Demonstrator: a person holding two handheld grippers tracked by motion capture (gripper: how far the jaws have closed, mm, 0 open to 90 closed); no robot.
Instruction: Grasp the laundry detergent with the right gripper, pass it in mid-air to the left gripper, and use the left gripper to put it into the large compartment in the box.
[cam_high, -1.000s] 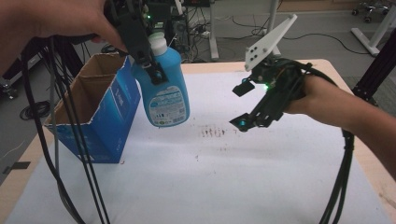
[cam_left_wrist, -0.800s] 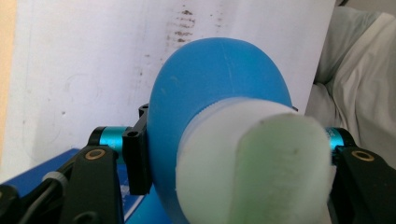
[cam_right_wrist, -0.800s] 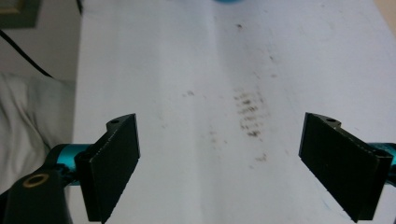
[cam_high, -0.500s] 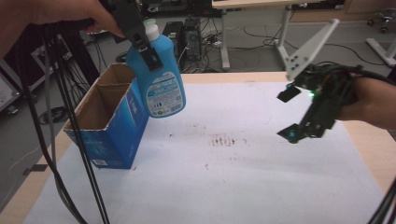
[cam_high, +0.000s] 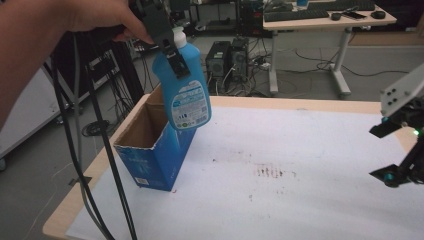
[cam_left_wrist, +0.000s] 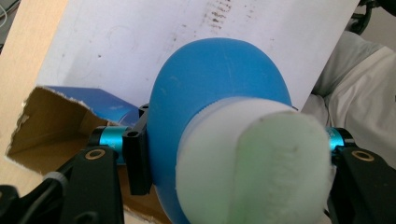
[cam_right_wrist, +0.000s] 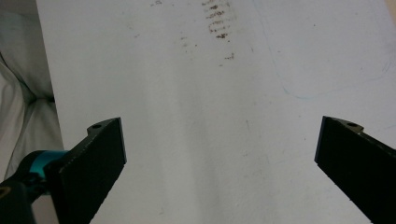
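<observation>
The right gripper (cam_right_wrist: 219, 163) has its two black jaws standing wide apart, having just been opening, with nothing between them. Below lies a white sheet (cam_right_wrist: 196, 107) (faintly creased), bearing a patch of brown stains (cam_right_wrist: 217, 21) near the top edge. Grey-white cloth (cam_right_wrist: 21, 107) lies past the sheet's left edge.

The detergent bottle (cam_high: 182, 90) is showing a bright blue body, a white cap and a white-and-blue label with small print. The cardboard box (cam_high: 152, 150) near the counter's left edge is wearing glossy blue outside and plain brown inside. The counter (cam_high: 310, 200) is showing a white sheet speckled with dark reddish-brown marks at its middle, over a pale wood rim. Both the left gripper (cam_high: 167, 37) and the right gripper (cam_high: 395, 152) are showing black, with teal accents.
</observation>
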